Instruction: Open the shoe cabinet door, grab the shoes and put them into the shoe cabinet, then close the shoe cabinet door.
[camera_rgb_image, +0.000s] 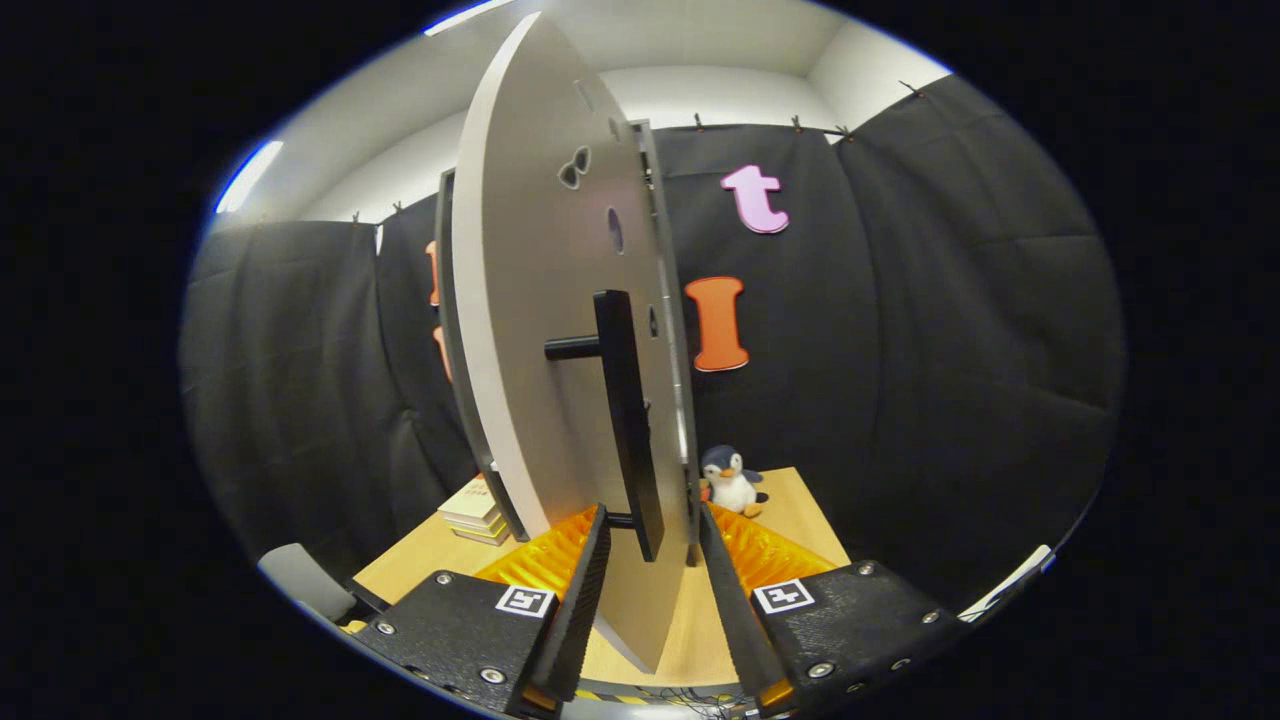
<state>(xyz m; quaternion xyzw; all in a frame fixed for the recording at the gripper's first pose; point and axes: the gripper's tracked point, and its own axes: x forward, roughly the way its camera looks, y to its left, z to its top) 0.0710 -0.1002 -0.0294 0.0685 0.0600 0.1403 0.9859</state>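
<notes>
1. A stack of books (473, 512) rests on the counter (800, 520), left of the shoe cabinet door (530, 330).
2. The door stands edge-on, its black handle (628, 420) between the fingers of the tongs (650, 525).
3. The tongs are apart; they seem to straddle the handle without pressing it.
4. A toy penguin (730, 480) sits beyond the right finger.

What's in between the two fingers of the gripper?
In the gripper view, the black door handle and the edge of the shoe cabinet door stand between the open hand-held gripper fingers, which do not visibly press on them.
</notes>
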